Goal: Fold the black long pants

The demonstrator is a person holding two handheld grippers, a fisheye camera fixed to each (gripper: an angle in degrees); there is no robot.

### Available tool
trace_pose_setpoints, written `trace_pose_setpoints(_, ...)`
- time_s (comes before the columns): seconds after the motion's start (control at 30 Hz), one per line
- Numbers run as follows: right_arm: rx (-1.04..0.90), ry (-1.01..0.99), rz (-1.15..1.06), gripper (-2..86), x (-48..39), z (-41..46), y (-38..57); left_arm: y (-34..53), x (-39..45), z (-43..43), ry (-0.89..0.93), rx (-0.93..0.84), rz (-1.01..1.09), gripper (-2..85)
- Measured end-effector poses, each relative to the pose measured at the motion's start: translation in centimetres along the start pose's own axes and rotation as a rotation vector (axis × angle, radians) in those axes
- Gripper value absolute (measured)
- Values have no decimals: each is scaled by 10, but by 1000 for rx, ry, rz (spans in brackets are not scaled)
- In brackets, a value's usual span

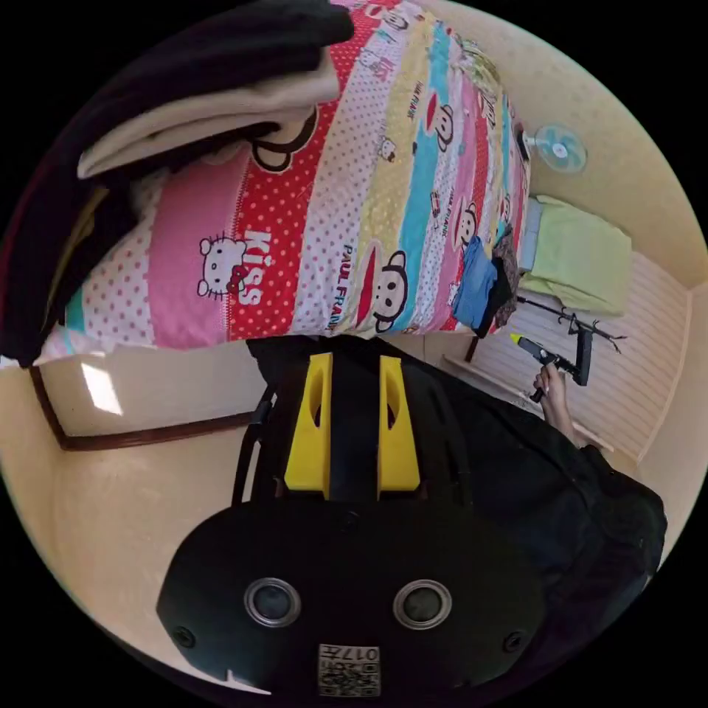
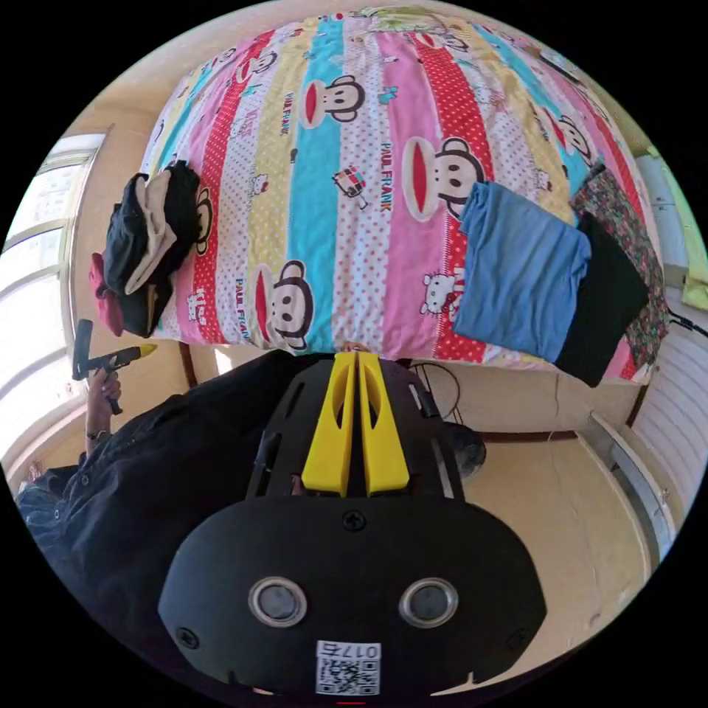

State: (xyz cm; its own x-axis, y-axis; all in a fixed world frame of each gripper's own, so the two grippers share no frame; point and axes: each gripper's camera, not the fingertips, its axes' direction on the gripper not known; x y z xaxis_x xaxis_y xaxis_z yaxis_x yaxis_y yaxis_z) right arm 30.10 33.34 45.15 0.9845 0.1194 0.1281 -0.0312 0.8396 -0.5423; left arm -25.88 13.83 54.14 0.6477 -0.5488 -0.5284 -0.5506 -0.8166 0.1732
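Grippers near the bed edge grasp nothing, left gripper (image 1: 353,369) released with jaws apart, right gripper (image 2: 357,359) clenched with jaws together, while beyond on the bedsheet (image 2: 332,214) black pants (image 2: 608,299) lie folded beside a blue garment (image 2: 520,269).

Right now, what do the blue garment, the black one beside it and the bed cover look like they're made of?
The blue garment: probably soft matte knit cotton; it lies limp with gentle ripples. The black garment: matte dark cloth, weave too dark to tell, drooping over the bed edge. The bed cover: thin printed woven sheet, likely cotton or a blend, stretched smooth without sheen.
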Motion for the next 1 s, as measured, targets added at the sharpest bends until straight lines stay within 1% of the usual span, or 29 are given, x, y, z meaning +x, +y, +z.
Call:
trace_pose_setpoints(0.03,7,-15,27,10,12,-1,4,-11,14,0,-33,-29,38,96)
trace_pose_setpoints(0.07,18,-65,79,13,38,0,12,-32,40,5,-88,-95,96,96)
trace_pose_setpoints(0.13,36,-147,152,21,78,6,24,-61,72,22,-115,-219,126,101)
trace_pose_setpoints(0.2,65,-236,240,39,132,17,45,-92,102,58,-51,-371,132,105)
trace_pose_setpoints(0.23,75,-253,264,43,146,20,52,-97,109,68,-18,-404,129,103)
trace_pose_setpoints(0.3,108,-305,369,60,205,32,79,-110,140,100,124,-467,148,45)
trace_pose_setpoints(0.33,120,-322,399,64,220,36,85,-112,149,106,150,-468,159,27)
trace_pose_setpoints(0.4,203,-444,513,78,284,48,110,-117,190,123,184,-448,222,-3)
trace_pose_setpoints(0.43,230,-476,547,82,301,51,115,-118,200,126,184,-436,243,-4)
trace_pose_setpoints(0.5,326,-584,681,99,363,65,127,-118,239,129,167,-370,300,-8)
trace_pose_setpoints(0.53,331,-614,741,106,379,72,128,-117,247,129,160,-351,310,-9)
trace_pose_setpoints(0.57,323,-712,852,119,410,91,127,-115,262,127,144,-312,324,-10)
trace_pose_setpoints(0.6,327,-840,910,133,435,113,122,-113,274,125,126,-269,328,-10)
trace_pose_setpoints(0.63,338,-895,933,139,446,122,120,-111,278,123,117,-249,327,-10)
trace_pose_setpoints(0.7,432,-1044,1040,144,478,155,110,-102,290,116,105,-169,314,-10)
trace_pose_setpoints(0.77,455,-1117,1114,148,495,178,101,-93,291,110,114,-113,285,-10)
trace_pose_setpoints(0.83,511,-1211,1145,152,505,195,90,-82,286,105,123,-69,244,-10)
trace_pose_setpoints(0.9,659,-1315,1142,148,511,196,80,-67,272,100,133,-44,160,-10)
trace_pose_setpoints(1.0,779,-1275,1105,145,508,173,80,-48,253,92,189,12,61,-9)
